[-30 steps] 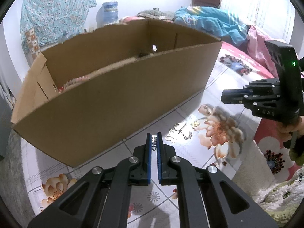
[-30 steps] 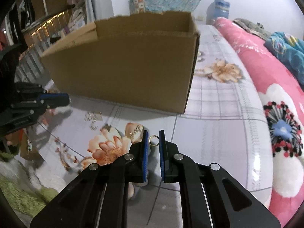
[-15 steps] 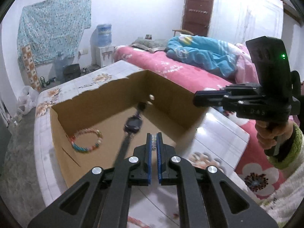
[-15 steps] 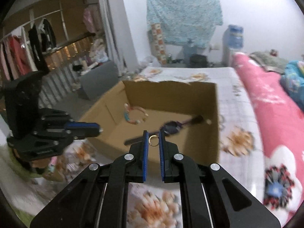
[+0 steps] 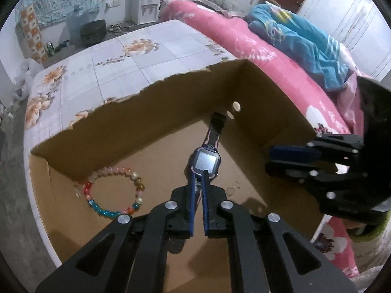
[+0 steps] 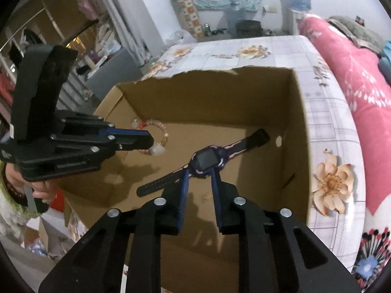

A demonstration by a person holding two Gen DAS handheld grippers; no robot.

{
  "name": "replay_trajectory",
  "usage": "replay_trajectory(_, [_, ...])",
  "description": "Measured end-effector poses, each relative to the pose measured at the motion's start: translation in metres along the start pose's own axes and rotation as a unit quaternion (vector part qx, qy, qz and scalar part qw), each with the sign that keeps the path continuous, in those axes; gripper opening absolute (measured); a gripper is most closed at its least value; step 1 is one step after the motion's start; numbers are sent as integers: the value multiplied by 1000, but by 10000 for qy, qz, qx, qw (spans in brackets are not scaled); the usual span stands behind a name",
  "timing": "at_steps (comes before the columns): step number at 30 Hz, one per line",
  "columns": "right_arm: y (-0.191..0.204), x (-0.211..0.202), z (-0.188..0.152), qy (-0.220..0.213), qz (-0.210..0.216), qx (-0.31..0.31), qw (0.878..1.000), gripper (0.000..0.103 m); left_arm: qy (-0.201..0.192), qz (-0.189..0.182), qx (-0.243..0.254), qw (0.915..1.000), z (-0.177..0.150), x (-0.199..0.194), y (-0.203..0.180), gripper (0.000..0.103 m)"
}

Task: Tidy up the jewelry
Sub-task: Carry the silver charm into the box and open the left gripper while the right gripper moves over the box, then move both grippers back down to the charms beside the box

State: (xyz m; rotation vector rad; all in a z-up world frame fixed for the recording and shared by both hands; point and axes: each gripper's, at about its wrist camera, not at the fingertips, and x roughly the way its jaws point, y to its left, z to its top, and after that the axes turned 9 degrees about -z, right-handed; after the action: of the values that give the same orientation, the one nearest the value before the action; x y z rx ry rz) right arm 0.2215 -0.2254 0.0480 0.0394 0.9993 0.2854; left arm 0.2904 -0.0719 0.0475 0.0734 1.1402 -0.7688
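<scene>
Both grippers hover over an open cardboard box (image 5: 171, 102) (image 6: 300, 122). On its floor lie a dark blue watch (image 5: 206, 162) (image 6: 207, 162) and a coloured bead bracelet (image 5: 113, 190) (image 6: 156, 131). My left gripper (image 5: 198, 174) is shut on a small silvery chain piece (image 5: 195, 183); it also shows in the right wrist view (image 6: 136, 139). My right gripper (image 6: 199, 171) is open and empty; it shows from the side in the left wrist view (image 5: 271, 157). A small ring (image 6: 206, 196) (image 5: 230, 190) lies on the box floor below it.
The box stands on a floral tiled table (image 5: 102, 56) (image 6: 330, 146). A bed with a pink quilt (image 5: 244, 36) (image 6: 361, 85) runs along the right. Water bottles and a dispenser (image 5: 144, 7) stand by the far wall.
Both grippers have risen from the table and moved over the box. My right gripper has opened and the ring it held now lies on the box floor.
</scene>
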Motion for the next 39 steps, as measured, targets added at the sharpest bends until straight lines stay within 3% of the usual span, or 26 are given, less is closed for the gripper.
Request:
replay_trajectory(1, [-1, -4, -1, -65, 0, 39, 10000, 26, -34, 55, -7, 10000, 0, 0, -1, 13])
replay_trajectory(3, [-3, -12, -2, -176, -21, 107, 9998, 34, -86, 192, 28, 9998, -2, -2, -5, 28])
replay_trajectory(6, [-3, -27, -7, -347, -90, 167, 9992, 42, -301, 518, 98, 9982, -8, -15, -11, 37])
replay_trajectory(10, [1, -47, -19, -524, -85, 298, 9981, 44, -709, 544, -60, 9960, -21, -40, -16, 40])
replay_trajectory(14, [6, -64, -31, -636, -169, 384, 9971, 47, -1058, 602, -201, 9924, -36, -68, -21, 51])
replay_trajectory(21, [16, -89, -49, -852, -278, 460, 9949, 48, -1180, 466, -507, 9906, -64, -99, -21, 72])
replay_trajectory(24, [24, -102, -57, -968, -371, 381, 9939, 49, -1259, 541, -608, 9887, -77, -111, -21, 74])
replay_trajectory(32, [41, -118, -74, -1154, -456, 282, 9919, 51, -1363, 297, -741, 9874, -109, -132, -29, 79])
replay_trajectory(39, [40, -122, -115, -1255, -457, 407, 9902, 54, -1325, 64, -789, 9880, -147, -132, -42, 83])
